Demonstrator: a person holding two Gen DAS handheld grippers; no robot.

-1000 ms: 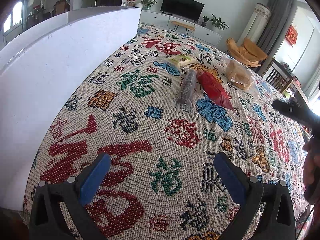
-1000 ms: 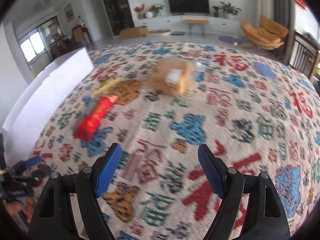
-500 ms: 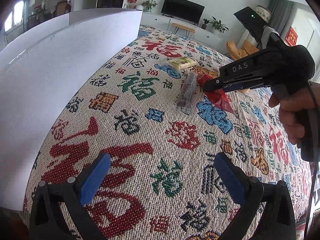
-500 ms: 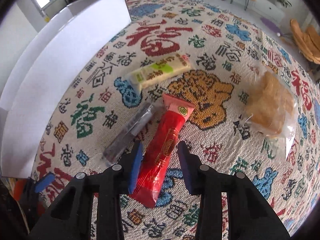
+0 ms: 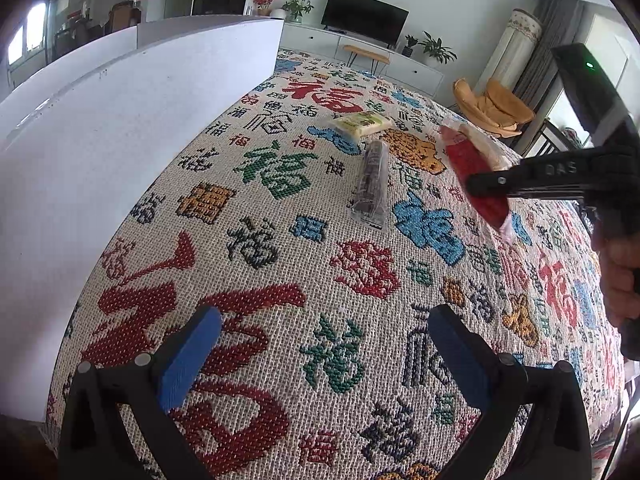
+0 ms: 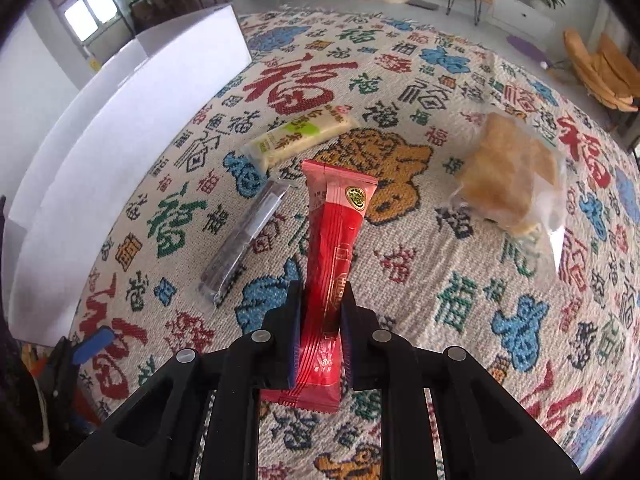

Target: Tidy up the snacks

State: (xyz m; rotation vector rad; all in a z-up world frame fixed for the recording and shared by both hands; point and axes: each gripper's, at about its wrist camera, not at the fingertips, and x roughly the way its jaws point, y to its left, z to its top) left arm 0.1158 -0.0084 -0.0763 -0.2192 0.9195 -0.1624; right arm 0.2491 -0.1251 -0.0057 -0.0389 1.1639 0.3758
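Note:
My right gripper [image 6: 320, 312] is shut on a long red snack pack [image 6: 336, 240] and holds it just above the patterned cloth; it also shows in the left wrist view [image 5: 476, 176]. A dark clear-wrapped bar [image 6: 244, 240] lies just left of it, a yellow-green pack [image 6: 304, 136] lies beyond, and a bagged pastry [image 6: 512, 172] lies to the right. My left gripper [image 5: 320, 360] is open and empty, low over the near cloth. The dark bar [image 5: 372, 180] and yellow-green pack [image 5: 362, 122] lie far ahead of it.
A tall white box [image 5: 120, 128] stands along the left edge of the table, also in the right wrist view [image 6: 132, 120]. The patterned cloth [image 5: 280, 280] covers the table. A TV, cabinet and orange chair stand in the room behind.
My right gripper has closed on the red pack and raised it off the cloth. The left gripper has stayed in place.

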